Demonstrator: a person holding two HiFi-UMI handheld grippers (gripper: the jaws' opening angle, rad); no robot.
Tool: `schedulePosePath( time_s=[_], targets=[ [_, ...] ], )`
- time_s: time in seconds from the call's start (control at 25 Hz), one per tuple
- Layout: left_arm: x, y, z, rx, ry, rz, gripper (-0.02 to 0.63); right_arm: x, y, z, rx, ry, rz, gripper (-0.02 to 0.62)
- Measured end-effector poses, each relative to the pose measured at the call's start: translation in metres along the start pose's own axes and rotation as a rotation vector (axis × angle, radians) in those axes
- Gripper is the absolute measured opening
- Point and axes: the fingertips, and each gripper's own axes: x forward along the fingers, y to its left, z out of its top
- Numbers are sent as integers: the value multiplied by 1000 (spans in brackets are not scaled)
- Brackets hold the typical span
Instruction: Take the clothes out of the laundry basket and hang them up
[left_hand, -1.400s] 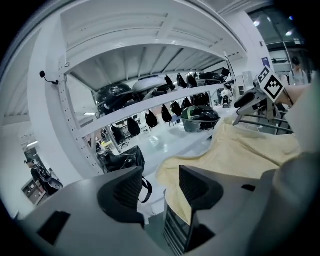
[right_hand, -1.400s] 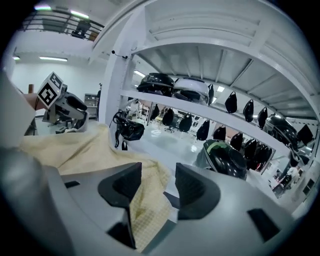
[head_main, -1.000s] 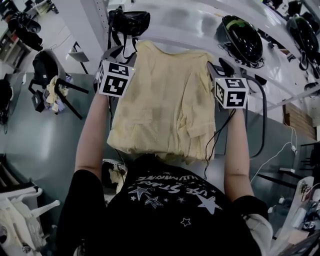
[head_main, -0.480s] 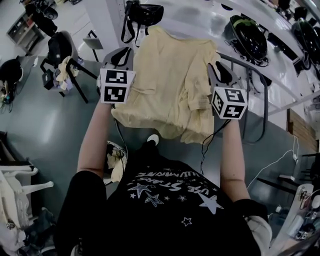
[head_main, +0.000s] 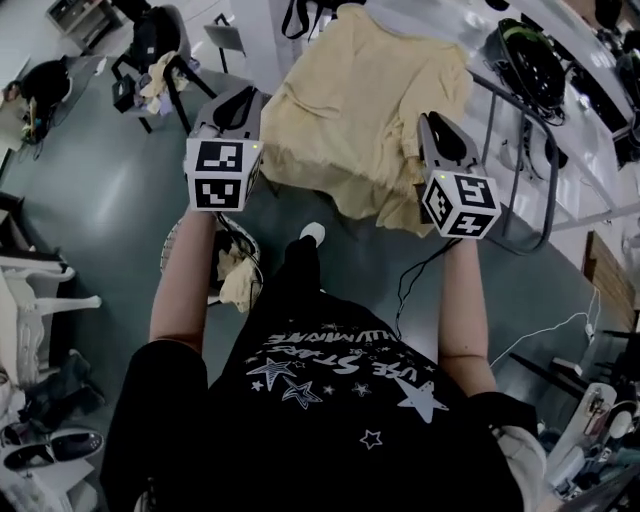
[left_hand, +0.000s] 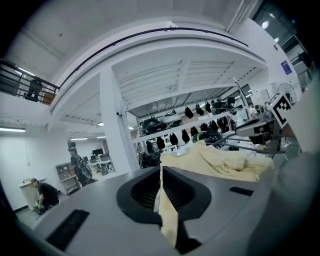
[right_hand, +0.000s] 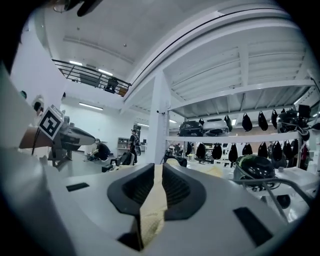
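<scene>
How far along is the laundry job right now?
Done: one shirt is out of the basket. In hand: the left gripper grips it, and the right gripper has just been closing its fingers on the other edge. To do: hanging it (no hanger shows), and another cloth lies in the basket.

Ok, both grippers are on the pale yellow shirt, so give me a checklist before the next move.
1. Left gripper shut on the pale yellow fabric shirt: ok.
2. Right gripper jaws have just been closing, shirt fabric pinched between them: ok.
3. Shirt clear of the round pale laundry basket: ok.
4. Hanger in view: not ok, none visible.
5. Basket emptied: not ok, pale clothes remain inside.
</scene>
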Motion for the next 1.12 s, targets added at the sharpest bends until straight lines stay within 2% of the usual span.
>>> schedulePosePath(
  time_s=[0.12, 0.28, 0.44, 0.64, 0.72, 0.92, 1.12],
  targets=[
    [-43, 4, -28, -10, 57, 48, 34, -2, 32, -13, 23, 11, 59, 34],
    [-81, 13, -66, -24, 129, 106, 34, -1, 72, -19, 78, -62, 139, 31],
    [-117, 24, -116, -67, 213, 168, 34, 4, 121, -44, 94, -33, 251, 25],
    [-155, 41, -166, -140, 252, 311, 34, 12, 170, -65, 41, -43, 353, 18],
    [-170, 41, -188, -165, 284, 345, 34, 14, 193, -72, 16, -44, 399, 18],
    [-214, 49, -250, -203, 387, 402, 34, 18, 262, -105, 9, 21, 524, 18],
    [-286, 61, -295, -286, 432, 477, 34, 0, 354, -149, -37, 137, 660, 18]
  ],
)
